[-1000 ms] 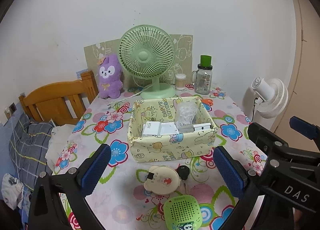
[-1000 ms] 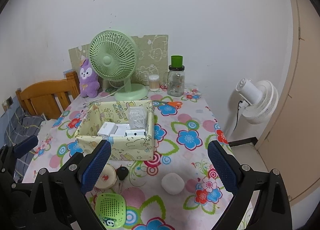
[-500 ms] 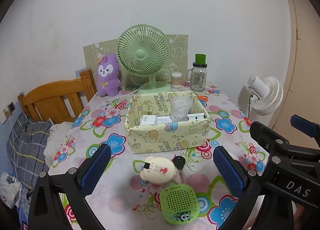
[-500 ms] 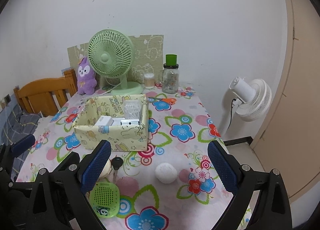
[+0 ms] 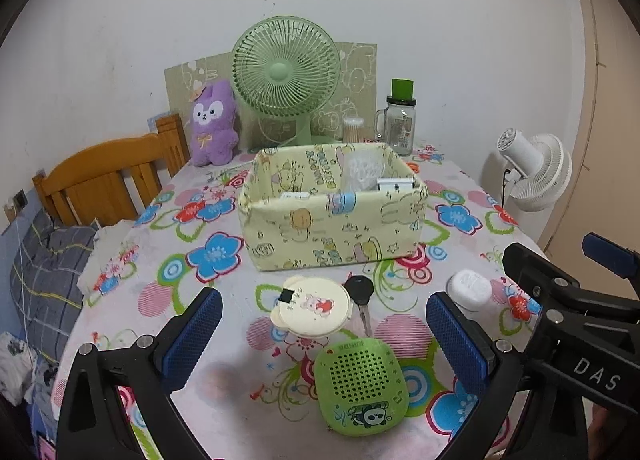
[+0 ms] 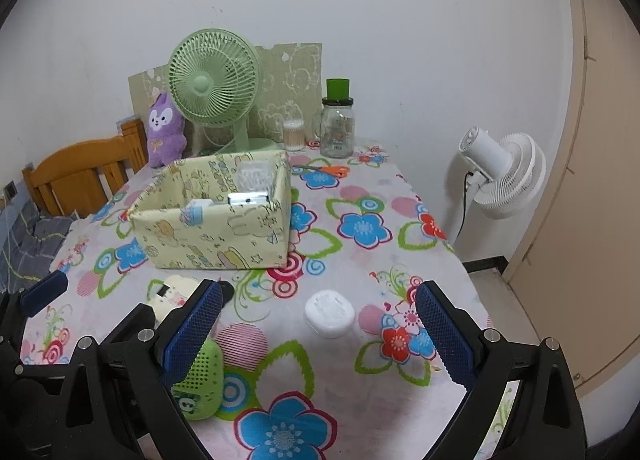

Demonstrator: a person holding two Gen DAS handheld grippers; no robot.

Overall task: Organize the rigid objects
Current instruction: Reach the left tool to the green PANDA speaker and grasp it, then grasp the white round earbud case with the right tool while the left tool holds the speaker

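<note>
A yellow cartoon-print fabric box (image 5: pixel 332 228) (image 6: pixel 216 232) stands mid-table with white packets and a clear bag inside. In front of it lie a cream bear-shaped case (image 5: pixel 312 306), a black-headed key (image 5: pixel 360 292), a green perforated case (image 5: pixel 360 388) (image 6: pixel 198 384) and a white oval case (image 5: pixel 469 289) (image 6: pixel 330 313). My left gripper (image 5: pixel 324 340) is open, low over the cream and green cases. My right gripper (image 6: pixel 318 334) is open too, and the white case lies between its fingers, apart from both.
A green desk fan (image 5: pixel 286 74), a purple plush (image 5: pixel 212 124), a cotton-swab tub (image 5: pixel 353 128) and a glass jar with a green lid (image 5: pixel 400 120) line the table's back. Orange scissors (image 6: pixel 328 170) lie behind the box. A wooden headboard (image 5: pixel 104 176) stands left, a white floor fan (image 6: pixel 500 176) right.
Both grippers have drawn back and dropped lower toward the table's front. The box now looks farther off and the small cases sit between the fingers. Nothing on the table has moved.
</note>
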